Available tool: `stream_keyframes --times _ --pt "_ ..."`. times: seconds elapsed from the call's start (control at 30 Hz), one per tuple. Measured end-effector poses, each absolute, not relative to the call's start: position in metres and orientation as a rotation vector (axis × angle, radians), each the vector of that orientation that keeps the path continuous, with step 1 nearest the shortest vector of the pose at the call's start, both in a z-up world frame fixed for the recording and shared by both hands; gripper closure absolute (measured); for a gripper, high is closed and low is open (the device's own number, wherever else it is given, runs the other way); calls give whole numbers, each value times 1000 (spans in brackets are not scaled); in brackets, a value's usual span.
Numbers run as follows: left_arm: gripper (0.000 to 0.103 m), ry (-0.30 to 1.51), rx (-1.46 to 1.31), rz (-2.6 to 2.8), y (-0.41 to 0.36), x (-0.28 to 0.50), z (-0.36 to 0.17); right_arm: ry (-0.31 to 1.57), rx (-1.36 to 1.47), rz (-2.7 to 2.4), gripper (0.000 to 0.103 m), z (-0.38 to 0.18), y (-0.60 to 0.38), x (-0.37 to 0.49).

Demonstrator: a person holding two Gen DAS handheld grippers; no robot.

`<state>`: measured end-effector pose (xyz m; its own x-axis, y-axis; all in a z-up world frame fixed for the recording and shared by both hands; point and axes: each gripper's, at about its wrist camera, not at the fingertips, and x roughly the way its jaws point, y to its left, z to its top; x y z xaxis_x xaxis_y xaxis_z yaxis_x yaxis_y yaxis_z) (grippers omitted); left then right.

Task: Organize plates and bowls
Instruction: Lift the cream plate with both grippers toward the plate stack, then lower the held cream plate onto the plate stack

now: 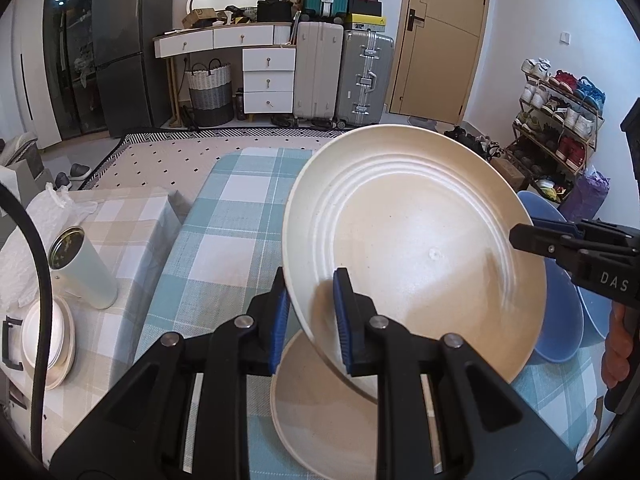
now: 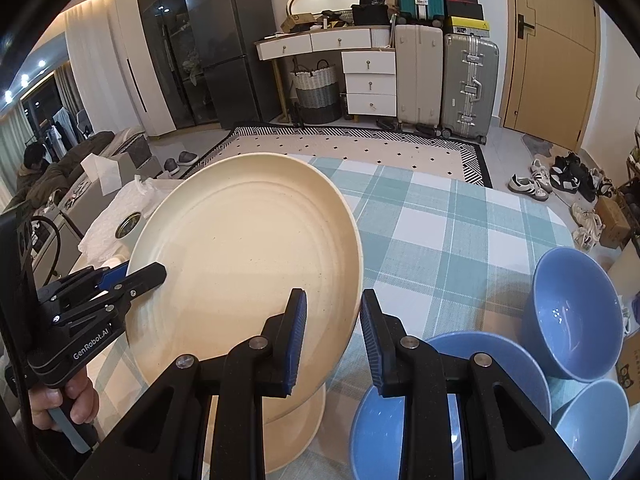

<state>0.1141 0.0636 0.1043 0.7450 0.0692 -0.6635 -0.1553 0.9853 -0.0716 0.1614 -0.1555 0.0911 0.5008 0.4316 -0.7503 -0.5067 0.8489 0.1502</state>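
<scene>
Two cream plates [image 1: 416,240] are counted, plus three blue bowls [image 2: 572,320]. One plate, ringed and lightly speckled, is held tilted above the bench [image 1: 224,248]; its rim is pinched at 7 o'clock by the left gripper [image 1: 312,320] and at 3 o'clock by the right gripper [image 2: 332,336]. The second plate [image 1: 320,408] is seen flat beneath.

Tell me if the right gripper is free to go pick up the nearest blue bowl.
Probably not yet. The right gripper is shut on the rim of the lifted cream plate, which the left gripper also holds. The blue bowl sits unblocked beside it.
</scene>
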Motion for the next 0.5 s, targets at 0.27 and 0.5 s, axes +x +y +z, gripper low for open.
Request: stream_keyframes --times 0.27,0.5 --pt "86 708 -109 132 59 79 106 875 -93 585 75 86 -153 133" --pt "86 724 -104 128 57 62 92 881 -104 589 75 74 -153 114"
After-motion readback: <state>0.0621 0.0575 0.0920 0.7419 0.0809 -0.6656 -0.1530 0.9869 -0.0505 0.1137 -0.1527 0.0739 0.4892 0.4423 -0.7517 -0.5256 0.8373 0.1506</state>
